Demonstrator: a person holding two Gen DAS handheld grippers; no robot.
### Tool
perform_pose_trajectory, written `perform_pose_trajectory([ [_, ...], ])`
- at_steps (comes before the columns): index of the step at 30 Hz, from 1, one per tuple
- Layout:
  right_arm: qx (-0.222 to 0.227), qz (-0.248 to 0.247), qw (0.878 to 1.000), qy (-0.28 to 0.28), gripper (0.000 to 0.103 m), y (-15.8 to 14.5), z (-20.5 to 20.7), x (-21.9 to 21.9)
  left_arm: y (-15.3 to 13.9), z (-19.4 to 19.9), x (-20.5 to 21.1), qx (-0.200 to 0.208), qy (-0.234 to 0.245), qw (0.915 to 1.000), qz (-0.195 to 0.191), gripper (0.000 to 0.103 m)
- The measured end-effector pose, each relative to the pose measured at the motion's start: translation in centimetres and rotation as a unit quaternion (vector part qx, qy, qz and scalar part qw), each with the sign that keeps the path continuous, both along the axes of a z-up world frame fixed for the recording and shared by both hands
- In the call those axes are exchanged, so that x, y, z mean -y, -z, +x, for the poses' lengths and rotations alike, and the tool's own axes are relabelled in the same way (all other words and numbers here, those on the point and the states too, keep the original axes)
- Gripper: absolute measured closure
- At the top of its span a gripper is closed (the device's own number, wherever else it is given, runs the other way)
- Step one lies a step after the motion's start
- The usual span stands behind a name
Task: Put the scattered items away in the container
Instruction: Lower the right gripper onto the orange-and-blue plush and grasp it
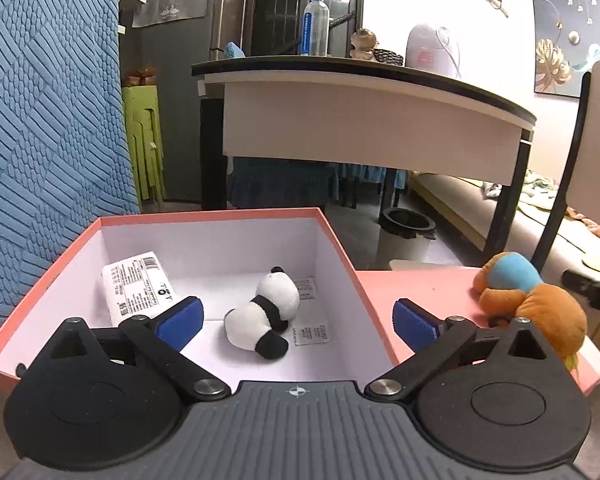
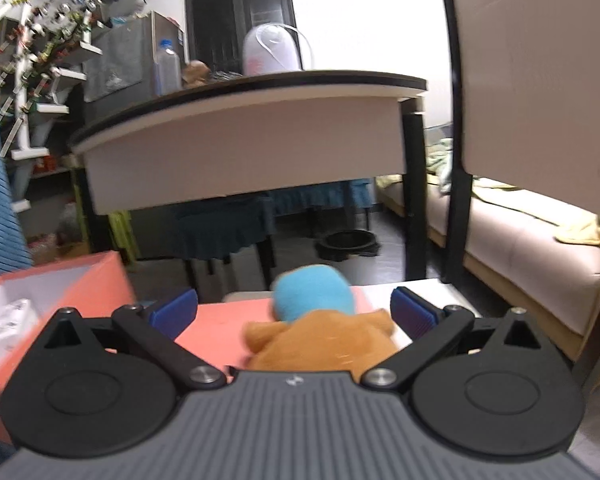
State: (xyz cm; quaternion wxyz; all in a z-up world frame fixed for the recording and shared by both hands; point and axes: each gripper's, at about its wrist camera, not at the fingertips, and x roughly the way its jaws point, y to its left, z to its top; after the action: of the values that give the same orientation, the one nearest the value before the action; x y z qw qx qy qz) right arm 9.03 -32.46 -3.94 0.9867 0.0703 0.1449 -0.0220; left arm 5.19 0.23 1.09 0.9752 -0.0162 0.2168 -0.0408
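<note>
Right gripper (image 2: 294,308), fingers apart, straddles the orange plush (image 2: 324,340) for pickup; left gripper (image 1: 298,316), fingers apart and empty, hangs over the box (image 1: 220,213) holding the panda (image 1: 266,312).

The box (image 1: 340,248) at the centre of the left wrist view looks like matt cardboard, pink outside and white inside. The panda toy (image 1: 266,314) in it is soft plush, and the packet (image 1: 138,286) at its left has a glossy wrapper. At the right edge, the orange toy (image 1: 540,312) is fuzzy cloth. The fingers (image 1: 180,316) have ribbed blue pads.
</note>
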Motion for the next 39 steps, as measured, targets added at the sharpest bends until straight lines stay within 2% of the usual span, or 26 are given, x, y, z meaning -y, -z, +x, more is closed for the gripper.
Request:
perform_pose_trajectory([
  [4, -0.029, -0.012, 0.999, -0.012, 0.000, 1.8, 1.7, 0.9, 0.0, -0.3, 0.0, 0.001, 0.008, 1.0000, -0.002, 0.001],
  [7, -0.051, -0.003, 0.999, -0.011, 0.000, 3.1, 2.6, 1.5, 0.0, -0.4, -0.1, 0.000, 0.012, 0.9999, -0.004, 0.001],
  [11, -0.066, -0.014, 0.998, -0.010, 0.000, 4.4, 3.3, 1.4, -0.1, -0.6, -0.3, -0.001, 0.014, 0.9999, -0.008, 0.001],
  [28, -0.061, -0.016, 0.998, -0.011, 0.000, 4.9, 4.0, 0.7, 0.0, -0.6, -0.7, -0.016, 0.011, 0.9996, -0.022, 0.001],
  [39, -0.055, -0.077, 0.995, -0.020, 0.000, 5.8, 4.2, -0.7, 0.1, -0.7, -0.2, -0.018, 0.016, 0.9995, -0.018, 0.001],
])
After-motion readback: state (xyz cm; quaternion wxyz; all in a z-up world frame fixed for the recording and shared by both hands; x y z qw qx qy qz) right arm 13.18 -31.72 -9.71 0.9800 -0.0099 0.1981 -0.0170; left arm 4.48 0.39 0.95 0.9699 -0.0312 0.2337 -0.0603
